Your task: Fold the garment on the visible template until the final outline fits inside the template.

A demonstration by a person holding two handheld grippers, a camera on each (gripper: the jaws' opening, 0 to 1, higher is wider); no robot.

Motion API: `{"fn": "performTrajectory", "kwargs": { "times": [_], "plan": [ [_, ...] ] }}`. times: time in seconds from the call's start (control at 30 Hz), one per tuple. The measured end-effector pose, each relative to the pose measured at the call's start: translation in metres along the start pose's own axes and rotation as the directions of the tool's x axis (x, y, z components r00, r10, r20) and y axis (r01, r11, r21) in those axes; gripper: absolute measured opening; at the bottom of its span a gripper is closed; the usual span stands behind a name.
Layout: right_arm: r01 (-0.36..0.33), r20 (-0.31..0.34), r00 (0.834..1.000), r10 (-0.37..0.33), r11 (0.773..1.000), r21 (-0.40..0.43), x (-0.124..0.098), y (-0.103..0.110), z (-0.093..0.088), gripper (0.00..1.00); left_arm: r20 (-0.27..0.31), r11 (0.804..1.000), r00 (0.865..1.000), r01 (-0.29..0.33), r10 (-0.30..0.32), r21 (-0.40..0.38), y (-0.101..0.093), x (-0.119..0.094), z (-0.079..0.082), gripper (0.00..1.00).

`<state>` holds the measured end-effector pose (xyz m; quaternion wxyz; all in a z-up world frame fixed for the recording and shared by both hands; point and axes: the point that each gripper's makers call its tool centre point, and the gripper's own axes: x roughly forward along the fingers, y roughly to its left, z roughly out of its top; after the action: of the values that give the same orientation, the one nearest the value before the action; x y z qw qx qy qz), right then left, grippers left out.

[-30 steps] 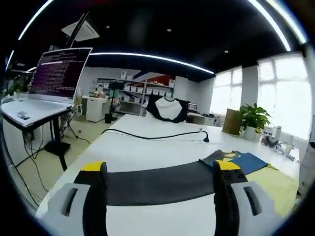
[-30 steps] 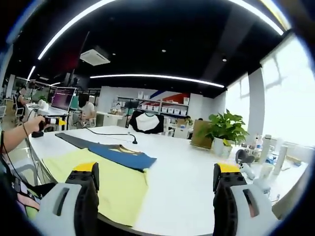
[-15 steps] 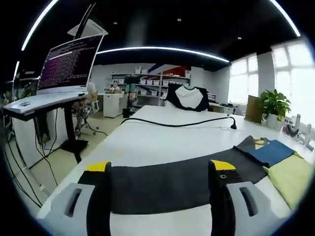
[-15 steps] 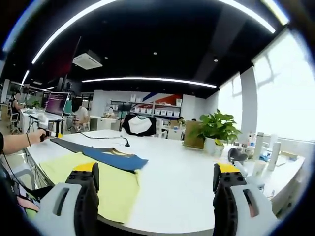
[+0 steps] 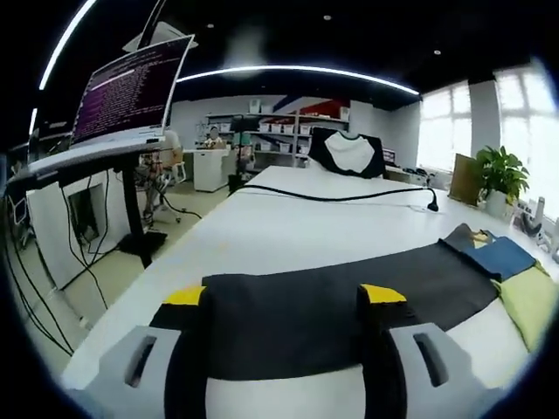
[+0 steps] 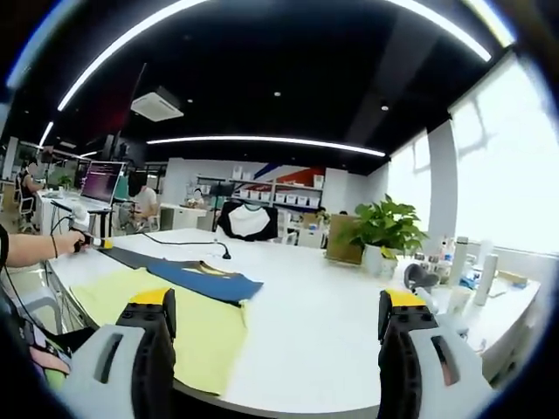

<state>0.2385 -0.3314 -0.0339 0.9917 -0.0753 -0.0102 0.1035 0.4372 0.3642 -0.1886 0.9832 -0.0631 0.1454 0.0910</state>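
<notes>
In the left gripper view, the left gripper [image 5: 284, 301] covers the near edge of the dark garment [image 5: 349, 297], and whether its jaw tips touch the cloth cannot be told. The yellow template [image 5: 531, 297] runs out past the table's right edge of view. In the right gripper view, the person's hand [image 6: 65, 242] at the table's far left corner is too small to read, and the template's [image 6: 188, 319] near edge sits behind the right gripper [image 6: 275, 305].

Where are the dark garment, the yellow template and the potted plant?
dark garment [image 5: 349, 292]: left gripper view, on its broad dark panel.
yellow template [image 6: 205, 336]: right gripper view, on its bare yellow surface.
potted plant [image 6: 384, 229]: right gripper view, on its leaves.
</notes>
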Motion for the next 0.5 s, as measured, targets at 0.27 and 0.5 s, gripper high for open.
{"fn": "performTrajectory", "kwargs": {
  "times": [0.27, 0.5],
  "plan": [
    [0.001, -0.001, 1.0, -0.001, 1.0, 0.001, 0.0, -0.001, 0.0, 0.99, -0.039, 0.99, 0.994, -0.093, 0.098, 0.102, 0.02, 0.001, -0.002, 0.38],
    [0.03, -0.018, 0.999, -0.03, 1.0, -0.005, 0.0, -0.01, -0.005, 0.99, -0.042, 0.989, 0.993, -0.109, 0.114, 0.098, 0.021, 0.004, -0.001, 0.33]
  ]
}}
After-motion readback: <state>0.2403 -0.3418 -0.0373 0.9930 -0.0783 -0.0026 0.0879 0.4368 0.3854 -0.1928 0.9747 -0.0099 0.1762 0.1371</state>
